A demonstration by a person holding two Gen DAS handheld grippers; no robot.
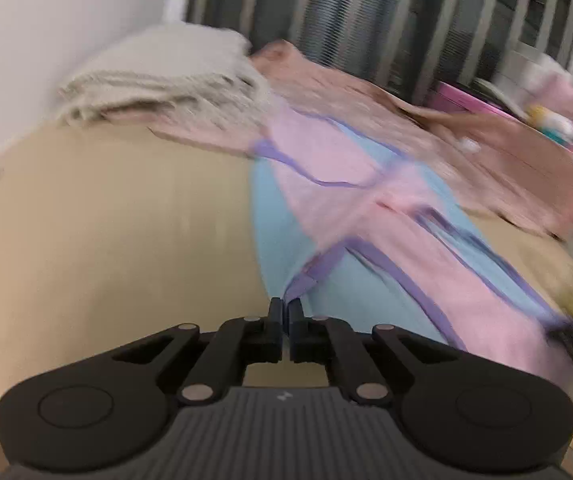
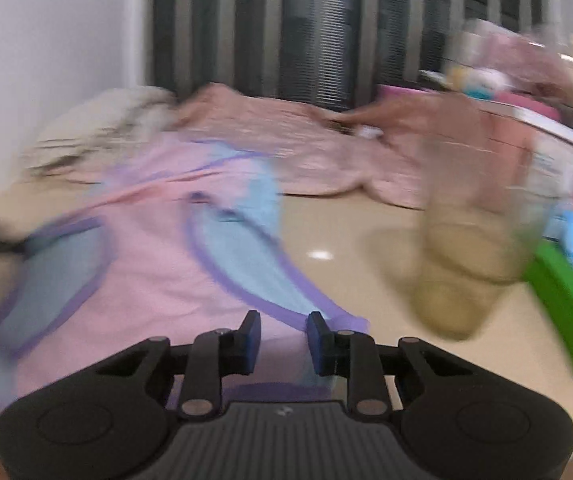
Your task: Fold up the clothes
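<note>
Pink and pale-blue garment with purple binding (image 1: 350, 216), thin knit fabric, spread flat across a glossy beige tabletop (image 1: 106, 240). Likely very light, soft and limp, prone to sliding on the smooth surface and to sagging between two grip points; not fragile. Best taken at the purple-bound edges and corners, where the doubled trim gives the pads more to bite.

Left gripper (image 1: 285, 312) pressed together at the garment's near purple-edged corner; fabric meeting the fingertips, apparently pinched, though blur leaves this uncertain. Right gripper (image 2: 284, 328) partly spread, jaws apart with the purple hem and pink cloth showing between them, pads not visibly pressing.

Beyond the garment: crumpled dusty-pink cloth (image 1: 426, 132) lying against its far side, and a folded cream fringed blanket (image 1: 158, 80) near a white wall. Dark vertical slatted panel (image 2: 306, 40) behind the table. On the right, a blurred clear plastic bottle (image 2: 470, 216), a green box (image 2: 566, 304) and assorted clutter, well apart from the garment.
</note>
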